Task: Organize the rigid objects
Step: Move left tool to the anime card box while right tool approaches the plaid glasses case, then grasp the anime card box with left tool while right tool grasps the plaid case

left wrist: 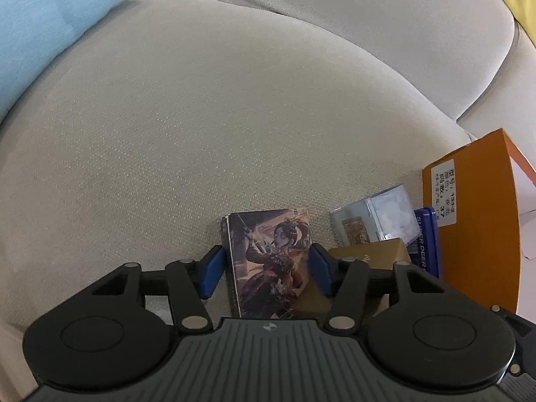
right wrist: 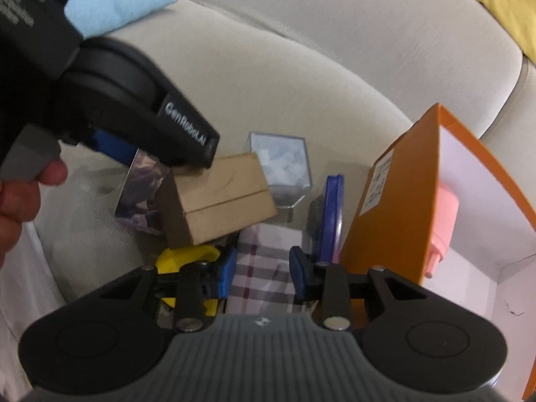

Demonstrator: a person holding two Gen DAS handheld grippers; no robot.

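Closest in the left wrist view, the left gripper (left wrist: 268,268) has its blue pads (left wrist: 211,274) on either side of a card box (left wrist: 268,261) printed with a painted figure. The box stands upright on the sofa cushion (left wrist: 201,117), and both pads sit right against its sides, so the jaws are closed on it. Just right of it lies a brown cardboard box (left wrist: 368,254), then a clear plastic case (left wrist: 378,217), a blue tin (left wrist: 427,244) standing on edge, and an orange box (left wrist: 469,227) with a white label. Far off at the upper left lies a light blue cushion (left wrist: 40,23).

Nearest in the right wrist view, the right gripper (right wrist: 263,271) straddles a plaid box (right wrist: 264,268), with its blue pads (right wrist: 227,271) close to the sides. The picture is blurred, so I cannot tell whether they press on it. A yellow object (right wrist: 187,258) sits just left of the gripper. Beyond are the brown cardboard box (right wrist: 217,197), the blue tin (right wrist: 331,214) and the clear plastic case (right wrist: 281,160). A pink bottle (right wrist: 442,221) lies inside the orange box (right wrist: 395,201), which is open.
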